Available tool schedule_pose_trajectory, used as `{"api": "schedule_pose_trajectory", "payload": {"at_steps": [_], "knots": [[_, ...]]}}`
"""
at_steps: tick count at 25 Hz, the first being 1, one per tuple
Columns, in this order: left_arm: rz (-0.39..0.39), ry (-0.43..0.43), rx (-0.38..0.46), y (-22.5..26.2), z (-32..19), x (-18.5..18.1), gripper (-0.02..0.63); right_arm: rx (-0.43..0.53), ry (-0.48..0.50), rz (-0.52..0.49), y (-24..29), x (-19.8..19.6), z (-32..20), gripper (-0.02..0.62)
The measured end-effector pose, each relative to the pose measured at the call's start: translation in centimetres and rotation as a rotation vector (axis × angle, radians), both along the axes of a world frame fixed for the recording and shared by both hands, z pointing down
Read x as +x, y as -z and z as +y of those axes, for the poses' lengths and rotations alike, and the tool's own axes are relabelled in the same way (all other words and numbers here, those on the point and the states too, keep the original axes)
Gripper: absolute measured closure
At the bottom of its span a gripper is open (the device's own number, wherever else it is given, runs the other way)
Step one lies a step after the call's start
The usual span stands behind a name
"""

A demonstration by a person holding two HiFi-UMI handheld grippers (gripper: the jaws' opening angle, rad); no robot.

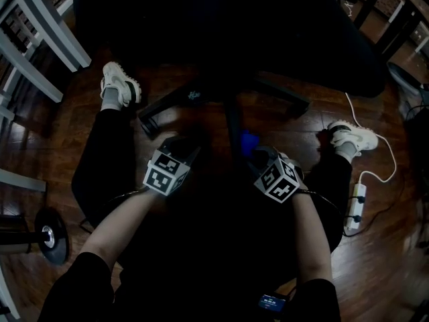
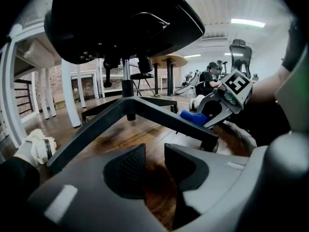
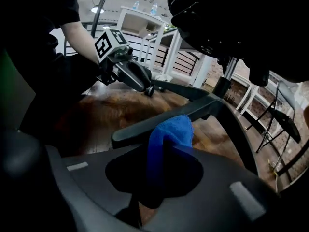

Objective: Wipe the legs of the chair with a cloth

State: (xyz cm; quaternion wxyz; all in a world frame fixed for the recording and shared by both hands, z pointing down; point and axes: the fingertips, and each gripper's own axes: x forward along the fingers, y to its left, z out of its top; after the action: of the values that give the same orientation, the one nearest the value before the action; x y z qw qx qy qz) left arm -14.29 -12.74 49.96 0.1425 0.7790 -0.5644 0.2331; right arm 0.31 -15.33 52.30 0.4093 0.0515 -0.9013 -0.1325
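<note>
The floor (image 1: pixel 74 123) under the chair is glossy dark brown wood, laid in planks. The chair (image 1: pixel 228 32) is one black office chair: a broad rounded seat on a single shiny metal column (image 2: pixel 126 83), above a star base of flat, tapering, matt dark legs. Three legs show in the head view, one (image 1: pixel 167 106) to the chair's left, one (image 1: pixel 281 96) to its right, and one (image 1: pixel 233 129) running toward the person.

There are two claws, both smooth grey plastic, each with one cube (image 1: pixel 166 173) of black-and-white square markers. The left claw (image 2: pixel 154 151) is low beside the chair's base, its ribbed pads a narrow gap apart, with only floor between them. The right claw (image 3: pixel 161 153) is clamped on the cloth.

Two white sneakers (image 1: pixel 119 84) stand either side of the chair's base. One white power strip (image 1: pixel 356 206) with a thin white cord lies right of the chair.

The single cloth (image 3: pixel 166 139) is bright blue, soft and fuzzy, bunched into a rounded fold, its tip against the top of the leg nearest the person.
</note>
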Motion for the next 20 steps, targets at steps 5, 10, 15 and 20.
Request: {"api": "schedule_pose_trajectory", "payload": {"at_steps": [5,10,15,20], "knots": [[0.115,-0.027,-0.072,-0.4,-1.3,4.1,0.458,0.017,0.020,0.009,-0.2,1.1,2.6,0.518],[0.331,0.068,-0.122,0.9,-4.6,7.8,0.352,-0.011,-0.037,-0.035,-0.6,1.8,4.1,0.517],[0.288,0.132,-0.154,0.1,-7.6,9.5,0.336,-0.003,0.011,0.019,-0.8,2.4,5.6,0.517],[0.177,0.218,-0.202,-1.9,-9.6,9.7,0.328,-0.016,0.031,0.032,-0.7,2.7,6.1,0.517]]}}
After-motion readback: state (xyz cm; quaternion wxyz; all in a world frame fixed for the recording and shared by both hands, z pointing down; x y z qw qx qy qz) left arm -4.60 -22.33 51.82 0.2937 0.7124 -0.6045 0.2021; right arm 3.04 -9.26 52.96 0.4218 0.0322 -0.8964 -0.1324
